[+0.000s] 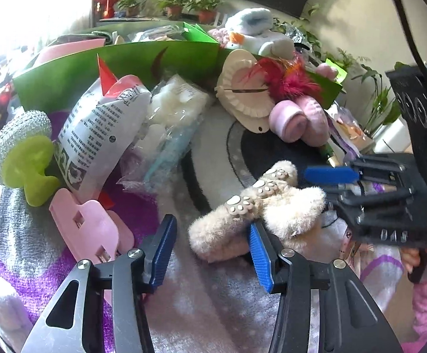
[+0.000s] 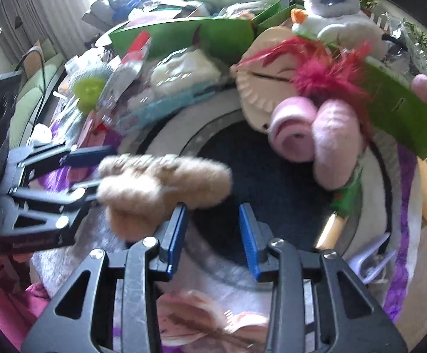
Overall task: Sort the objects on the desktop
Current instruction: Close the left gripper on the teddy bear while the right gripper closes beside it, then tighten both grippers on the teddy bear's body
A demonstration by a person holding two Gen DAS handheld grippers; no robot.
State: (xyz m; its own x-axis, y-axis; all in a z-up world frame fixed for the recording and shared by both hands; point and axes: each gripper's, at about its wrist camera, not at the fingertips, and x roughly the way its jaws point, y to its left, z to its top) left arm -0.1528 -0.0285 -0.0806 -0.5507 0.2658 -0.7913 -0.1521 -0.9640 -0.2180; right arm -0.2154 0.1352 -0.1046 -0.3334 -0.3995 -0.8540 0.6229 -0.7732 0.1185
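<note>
Two grippers | left gripper [image 1: 210, 253]: spread, one finger touching fluffy hair clip [image 1: 257, 206] on rug, near | right gripper [image 2: 212, 235]: spread, empty | green box [image 1: 119, 61] far: white packet [image 1: 178, 103] inside

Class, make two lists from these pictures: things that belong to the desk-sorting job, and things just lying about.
Job: fluffy beige hair clip, pink claw clip, steel scourer, rolled pink socks.
Lying about: potted plants, round rug.
</note>
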